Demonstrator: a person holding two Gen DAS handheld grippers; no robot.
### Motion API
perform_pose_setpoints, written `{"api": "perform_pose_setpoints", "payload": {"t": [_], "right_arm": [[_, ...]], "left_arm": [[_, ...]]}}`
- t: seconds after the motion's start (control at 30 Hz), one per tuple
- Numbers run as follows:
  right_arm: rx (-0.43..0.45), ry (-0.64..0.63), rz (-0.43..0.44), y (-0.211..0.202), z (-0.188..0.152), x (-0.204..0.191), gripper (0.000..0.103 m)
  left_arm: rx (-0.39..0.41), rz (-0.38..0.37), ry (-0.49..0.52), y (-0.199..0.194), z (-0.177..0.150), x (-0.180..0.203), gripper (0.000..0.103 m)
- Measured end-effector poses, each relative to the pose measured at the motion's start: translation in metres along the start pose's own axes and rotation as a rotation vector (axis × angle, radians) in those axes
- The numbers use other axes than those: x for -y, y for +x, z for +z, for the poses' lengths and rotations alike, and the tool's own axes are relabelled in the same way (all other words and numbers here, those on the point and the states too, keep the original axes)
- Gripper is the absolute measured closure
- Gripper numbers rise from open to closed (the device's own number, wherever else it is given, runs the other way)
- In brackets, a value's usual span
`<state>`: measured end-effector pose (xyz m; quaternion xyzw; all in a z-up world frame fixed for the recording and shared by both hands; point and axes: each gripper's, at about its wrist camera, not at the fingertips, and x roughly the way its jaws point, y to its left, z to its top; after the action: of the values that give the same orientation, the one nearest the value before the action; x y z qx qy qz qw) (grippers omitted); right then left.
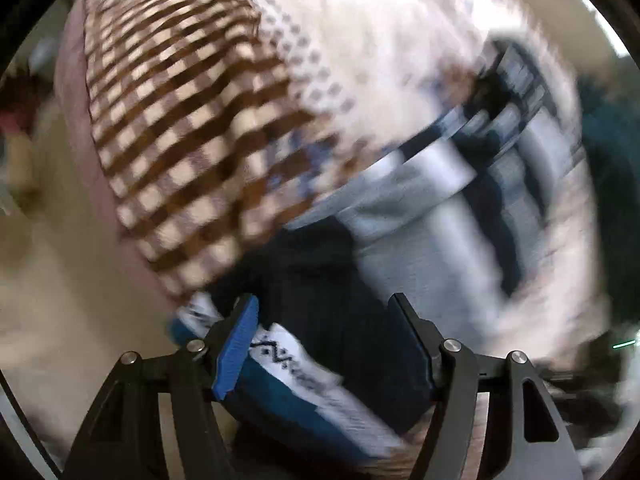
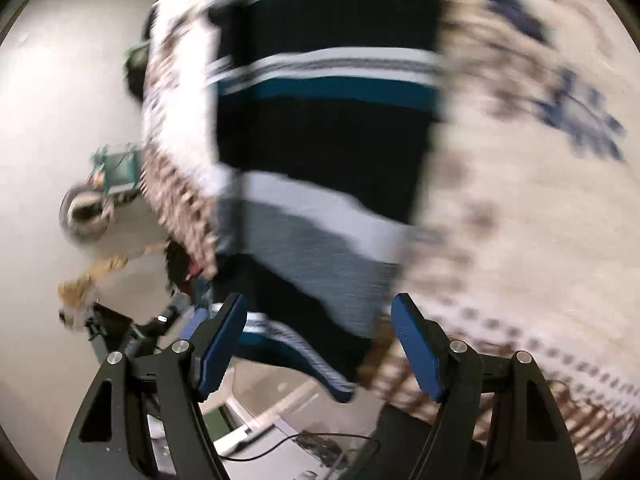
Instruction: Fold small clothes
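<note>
Striped garment between both sets of open jaws, everything blurred.

Nearest the left gripper [image 1: 324, 320], jaws stand wide apart with the navy, teal and white striped garment [image 1: 320, 360] lying between the pads, not clamped. The right gripper [image 2: 320, 320] is likewise spread wide, the same garment [image 2: 328, 152] running from 6 toward 12 o'clock, stripes crossing that long axis. Beyond, the patterned cloth [image 1: 180, 120] underlies it, checks at 10 o'clock in the left view. A good fold likely needs both jaws pinching matching corners, then moving along the long axis, evenly.
</note>
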<state>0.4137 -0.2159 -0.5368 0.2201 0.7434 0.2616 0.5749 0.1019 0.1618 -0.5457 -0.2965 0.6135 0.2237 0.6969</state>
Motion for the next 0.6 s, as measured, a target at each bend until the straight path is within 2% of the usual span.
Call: {"api": "perform_pose_setpoints", "payload": {"t": [0.07, 0.1, 0.17, 0.23, 0.37, 0.43, 0.47, 0.5, 0.53, 0.57, 0.6], "right_arm": [[-0.004, 0.029, -0.004, 0.008, -0.007, 0.017, 0.026], [-0.006, 0.037, -0.008, 0.025, -0.010, 0.021, 0.026], [-0.018, 0.054, -0.022, 0.038, -0.020, 0.023, 0.026], [-0.022, 0.060, -0.030, 0.061, -0.027, 0.013, 0.026], [-0.043, 0.050, -0.041, 0.093, -0.042, -0.002, 0.026], [-0.045, 0.061, -0.041, 0.105, -0.048, -0.006, 0.026], [-0.038, 0.065, -0.052, 0.112, -0.052, -0.008, 0.026], [-0.031, 0.068, -0.072, 0.118, -0.055, -0.008, 0.026], [-0.021, 0.070, -0.085, 0.123, -0.059, -0.009, 0.032], [-0.008, 0.071, -0.096, 0.127, -0.062, -0.012, 0.056], [0.003, 0.073, -0.134, 0.130, -0.063, -0.016, 0.073]], "left_arm": [[-0.045, 0.101, 0.046, 0.017, -0.002, -0.013, 0.038], [-0.051, 0.088, 0.035, 0.019, -0.003, -0.024, 0.038], [-0.049, -0.020, -0.041, 0.012, -0.003, -0.051, 0.038], [-0.033, -0.081, -0.070, 0.003, -0.002, -0.064, 0.038], [-0.038, -0.166, -0.023, 0.007, 0.004, -0.058, 0.038], [-0.047, -0.162, 0.008, 0.018, 0.005, -0.049, 0.041], [-0.028, -0.163, 0.032, 0.021, 0.005, -0.046, 0.062], [-0.013, -0.174, 0.058, 0.022, 0.003, -0.044, 0.077], [-0.012, -0.164, 0.081, 0.023, 0.002, -0.041, 0.083], [0.003, -0.170, 0.095, 0.019, 0.000, -0.038, 0.086], [0.018, -0.177, 0.102, 0.014, -0.003, -0.036, 0.087]]}}
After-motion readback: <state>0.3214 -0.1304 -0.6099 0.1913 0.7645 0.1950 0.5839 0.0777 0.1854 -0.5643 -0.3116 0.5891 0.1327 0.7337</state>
